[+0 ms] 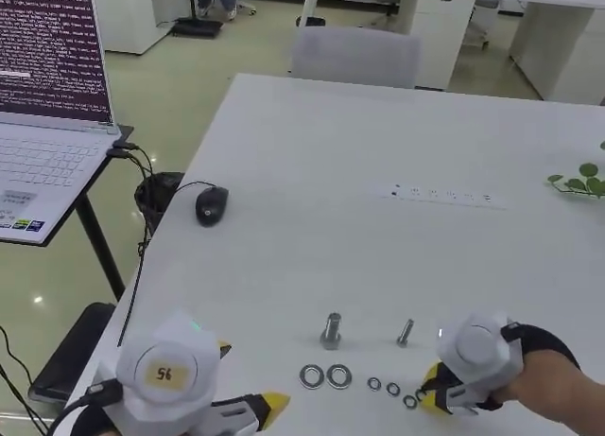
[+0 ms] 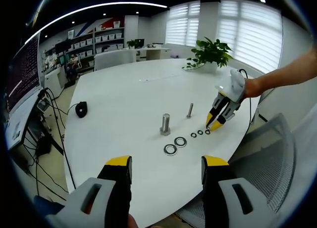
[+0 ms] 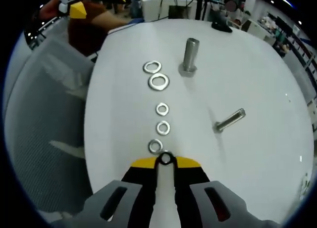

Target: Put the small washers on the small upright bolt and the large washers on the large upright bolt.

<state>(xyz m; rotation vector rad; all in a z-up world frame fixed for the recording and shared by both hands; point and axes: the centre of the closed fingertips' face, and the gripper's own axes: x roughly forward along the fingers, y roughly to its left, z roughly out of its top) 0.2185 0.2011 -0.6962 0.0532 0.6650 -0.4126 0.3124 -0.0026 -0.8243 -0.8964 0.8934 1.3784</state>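
Head view: right gripper (image 1: 427, 396) tips meet the table at the end of the row of small washers (image 1: 392, 389); left gripper view: left gripper (image 2: 167, 163) spread wide, empty, large washers (image 2: 171, 150) just ahead; right gripper view: jaws nearly together, pinching one small washer (image 3: 166, 159); small bolt (image 3: 229, 120) ahead-right.

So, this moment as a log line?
right gripper: shut on small washer | left gripper: open | three small washers, two large washers: on table | small bolt, large bolt: bare
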